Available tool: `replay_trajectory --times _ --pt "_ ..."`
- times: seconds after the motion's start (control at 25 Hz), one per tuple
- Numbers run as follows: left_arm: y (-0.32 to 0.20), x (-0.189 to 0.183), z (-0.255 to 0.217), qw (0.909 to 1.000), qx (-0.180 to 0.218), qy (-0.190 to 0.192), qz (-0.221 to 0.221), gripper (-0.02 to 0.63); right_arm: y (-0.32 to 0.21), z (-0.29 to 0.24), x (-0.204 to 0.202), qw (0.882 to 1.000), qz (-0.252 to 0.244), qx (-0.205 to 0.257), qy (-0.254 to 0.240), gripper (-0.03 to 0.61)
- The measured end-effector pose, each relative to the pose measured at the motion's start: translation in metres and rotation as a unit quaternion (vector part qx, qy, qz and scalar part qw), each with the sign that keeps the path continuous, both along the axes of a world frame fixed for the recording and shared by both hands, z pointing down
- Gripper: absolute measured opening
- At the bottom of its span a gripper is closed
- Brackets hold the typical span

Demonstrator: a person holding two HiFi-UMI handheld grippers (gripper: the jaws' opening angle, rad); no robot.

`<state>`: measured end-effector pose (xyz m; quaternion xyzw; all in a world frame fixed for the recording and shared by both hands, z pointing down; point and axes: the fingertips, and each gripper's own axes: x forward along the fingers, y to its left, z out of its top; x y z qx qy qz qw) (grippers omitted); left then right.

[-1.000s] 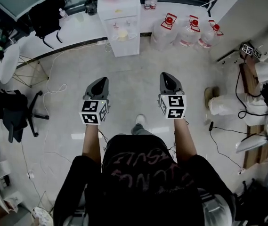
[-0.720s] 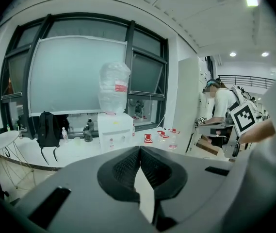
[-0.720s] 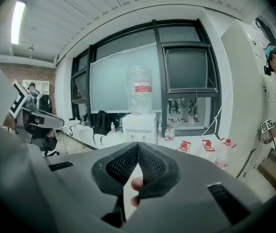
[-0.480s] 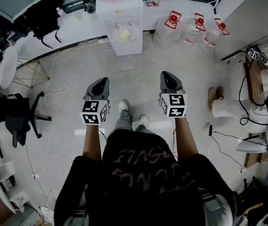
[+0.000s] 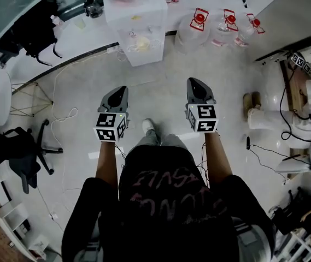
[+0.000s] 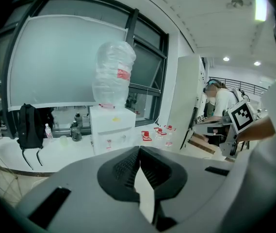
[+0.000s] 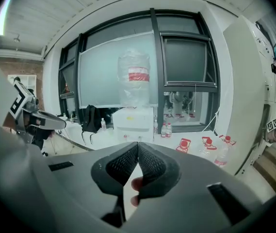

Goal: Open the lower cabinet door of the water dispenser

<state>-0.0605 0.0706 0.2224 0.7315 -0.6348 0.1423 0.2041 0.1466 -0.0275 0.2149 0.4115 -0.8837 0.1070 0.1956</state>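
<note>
The white water dispenser (image 5: 136, 23) stands against the far wall with a clear bottle (image 6: 112, 72) on top; it also shows in the right gripper view (image 7: 134, 124). Its lower cabinet door (image 5: 142, 52) faces me and looks closed. Both grippers hover over the floor, well short of the dispenser. My left gripper (image 5: 121, 90) has its jaws together with nothing in them, tips meeting in the left gripper view (image 6: 138, 149). My right gripper (image 5: 192, 82) is likewise shut and empty (image 7: 137, 145).
Three water jugs with red caps (image 5: 225, 26) stand right of the dispenser. A black backpack (image 5: 35, 29) rests on the ledge at left, an office chair (image 5: 21, 152) farther left. A person in white (image 5: 292, 113) sits at right among cables (image 5: 264, 157).
I have walked toward the dispenser: it and the jugs have slid to the top edge of the head view and grown larger. Both grippers stay side by side, shut.
</note>
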Motion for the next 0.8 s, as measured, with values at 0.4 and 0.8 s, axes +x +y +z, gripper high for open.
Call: replay_trajectory --times 0.4,0.8 --pt "-0.051 -0.027 0.048 0.9985 -0.029 0.008 0.047 0.012 -0.042 0.037 -0.030 1.000 0.023 -0.009 0.014 0.015" --pt "-0.121 -0.048 0.101 0.9979 -0.057 0.023 0.021 0.012 -0.113 0.090 -0.044 0.999 0.020 -0.039 0.010 0.017"
